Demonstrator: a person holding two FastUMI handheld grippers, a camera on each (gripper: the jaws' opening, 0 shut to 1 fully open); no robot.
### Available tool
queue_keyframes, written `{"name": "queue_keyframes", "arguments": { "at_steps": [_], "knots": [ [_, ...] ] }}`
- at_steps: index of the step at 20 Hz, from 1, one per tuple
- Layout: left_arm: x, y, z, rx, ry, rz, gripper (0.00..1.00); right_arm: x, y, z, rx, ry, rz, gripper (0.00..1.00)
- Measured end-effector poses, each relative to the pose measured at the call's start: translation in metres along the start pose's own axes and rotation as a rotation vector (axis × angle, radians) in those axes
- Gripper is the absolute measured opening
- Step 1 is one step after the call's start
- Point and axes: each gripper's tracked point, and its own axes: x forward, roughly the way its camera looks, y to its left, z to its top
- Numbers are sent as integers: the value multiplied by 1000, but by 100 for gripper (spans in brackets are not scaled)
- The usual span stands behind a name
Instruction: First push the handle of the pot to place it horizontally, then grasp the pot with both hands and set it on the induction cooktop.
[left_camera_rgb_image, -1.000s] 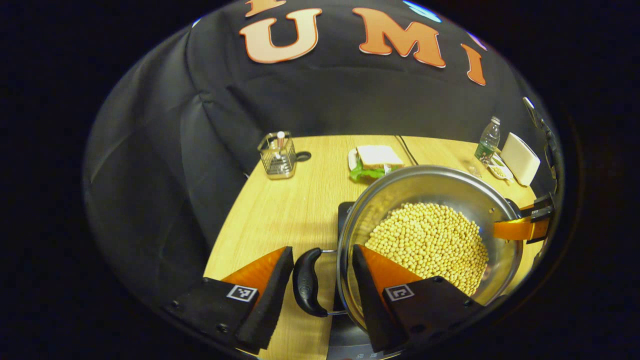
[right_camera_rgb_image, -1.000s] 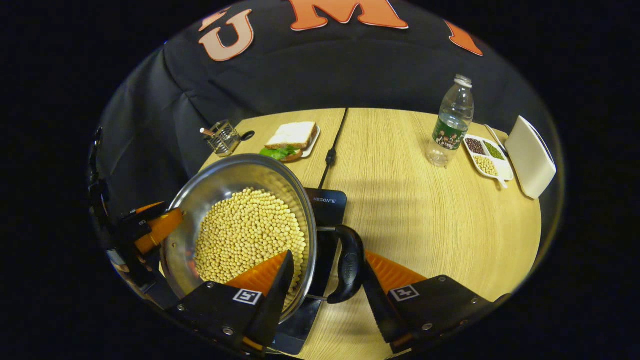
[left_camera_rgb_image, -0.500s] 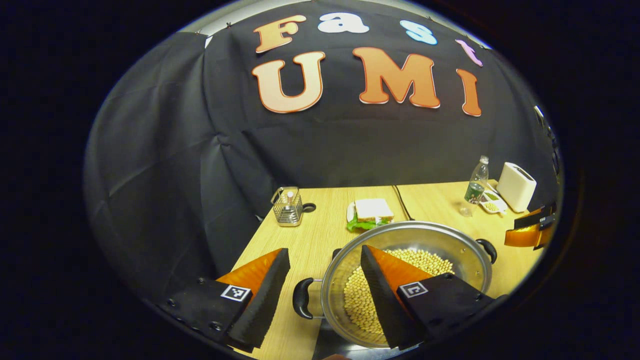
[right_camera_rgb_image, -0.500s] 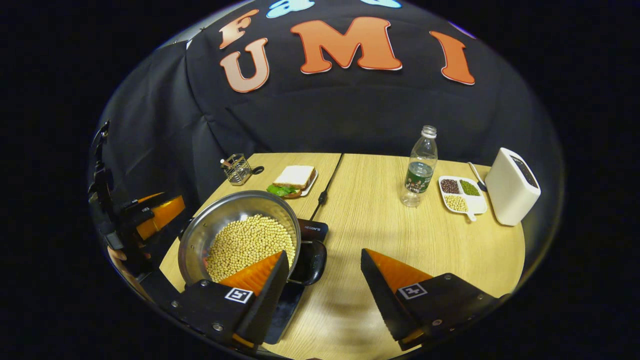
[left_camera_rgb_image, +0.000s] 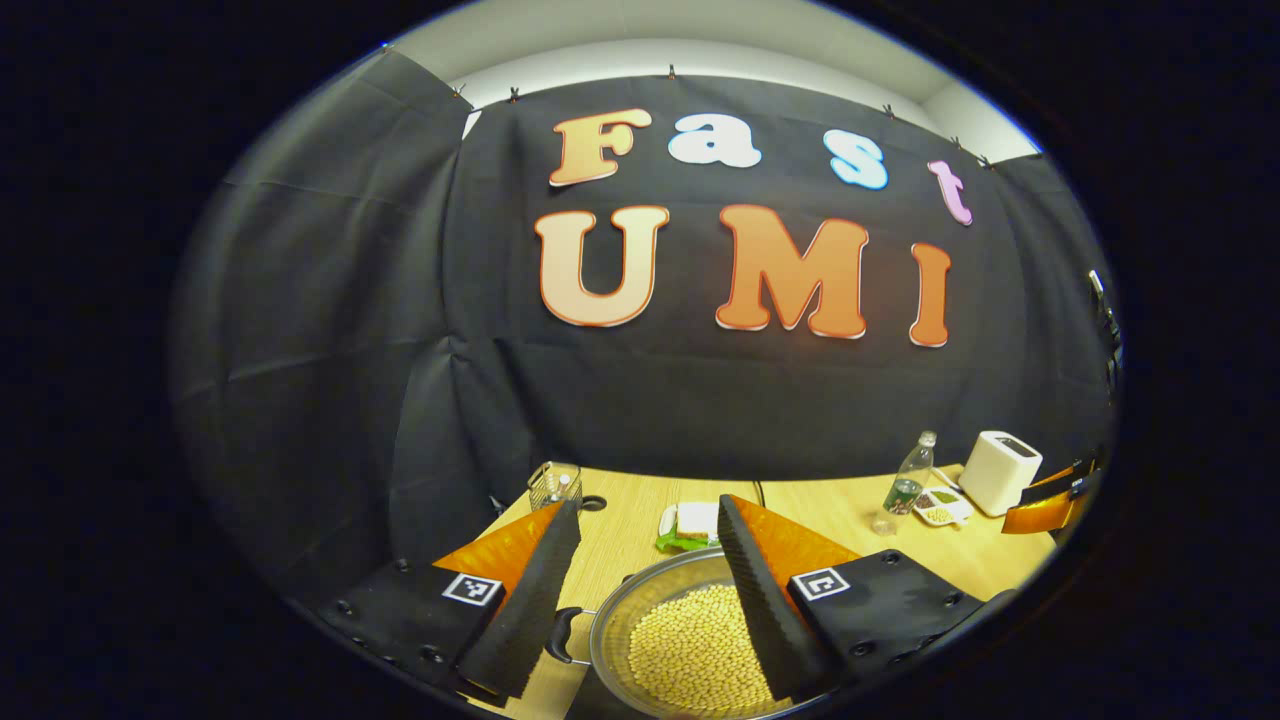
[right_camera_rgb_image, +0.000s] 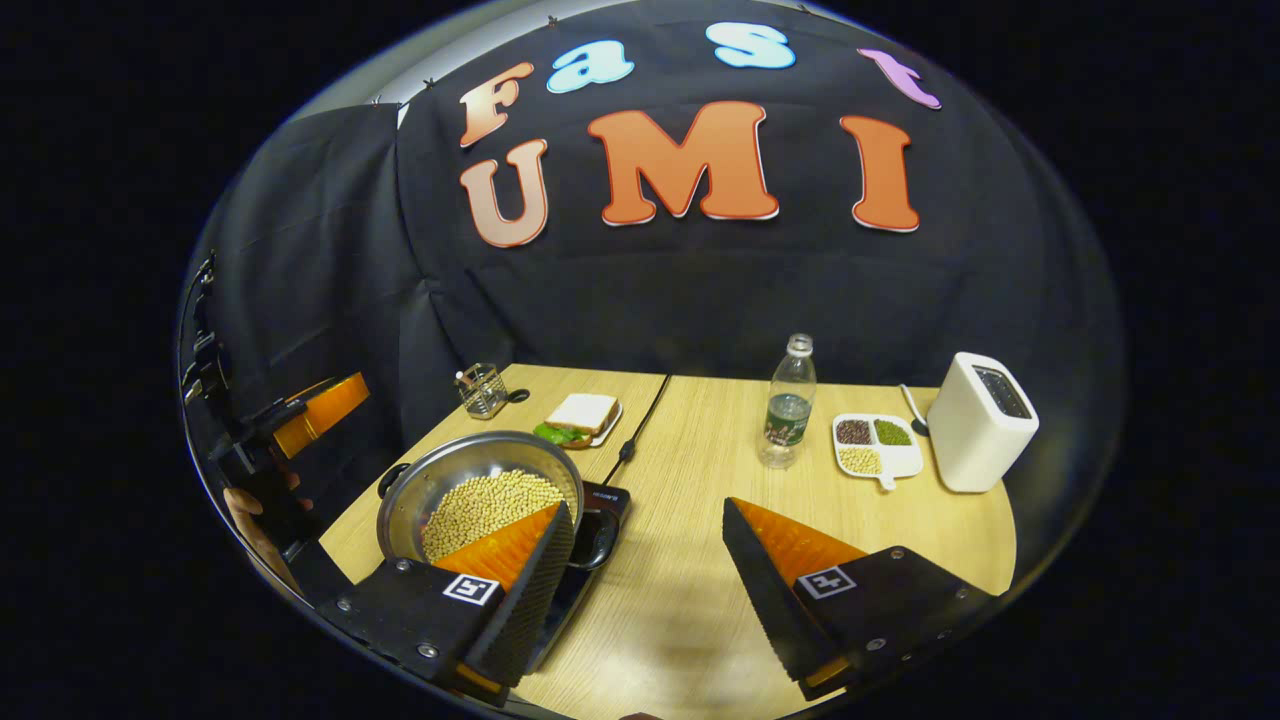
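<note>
The steel pot (right_camera_rgb_image: 442, 478), filled with pale beans (right_camera_rgb_image: 485, 505), sits on the black induction cooktop (right_camera_rgb_image: 612, 496) at the table's near left. Its right handle (right_camera_rgb_image: 597, 537) lies level, just past my right gripper (right_camera_rgb_image: 645, 590), which is open, empty and raised above the table. In the left gripper view the pot (left_camera_rgb_image: 612, 625) is low between the fingers, its left handle (left_camera_rgb_image: 557, 636) sticking out sideways. My left gripper (left_camera_rgb_image: 645, 590) hangs open above it and holds nothing. Each view catches the other gripper at its edge: the left gripper (right_camera_rgb_image: 305, 412) and the right gripper (left_camera_rgb_image: 1045, 500).
Behind the pot are a sandwich on a plate (right_camera_rgb_image: 582, 415), a wire holder (right_camera_rgb_image: 483, 390) and the cooktop's cable (right_camera_rgb_image: 640, 420). A water bottle (right_camera_rgb_image: 788, 415), a divided dish of beans (right_camera_rgb_image: 872, 445) and a white appliance (right_camera_rgb_image: 980, 420) stand at the right. A hand (right_camera_rgb_image: 250, 520) holds the left gripper.
Both grippers, open around the pot's handles a second ago, have risen and drawn back from it. The pot stays on the cooktop.
</note>
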Motion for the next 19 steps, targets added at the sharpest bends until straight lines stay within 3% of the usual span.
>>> {"name": "queue_keyframes", "arguments": {
  "at_steps": [5, 11, 13, 18, 19],
  "knots": [
    [-25, -18, 40, -42, -143, -42, 88, -39, -15, 29, 16, -126, 14, 94],
    [-69, -47, 89, -19, -285, -91, 95, -87, -49, 67, -68, -328, -49, 93],
    [-81, -52, 106, 0, -332, -97, 93, -107, -57, 77, -85, -385, -65, 93],
    [-110, -59, 138, 12, -406, -89, 100, -153, -78, 103, -107, -526, -80, 93],
    [-116, -59, 143, 2, -416, -90, 96, -162, -83, 106, -112, -547, -87, 93]
  ]
}}
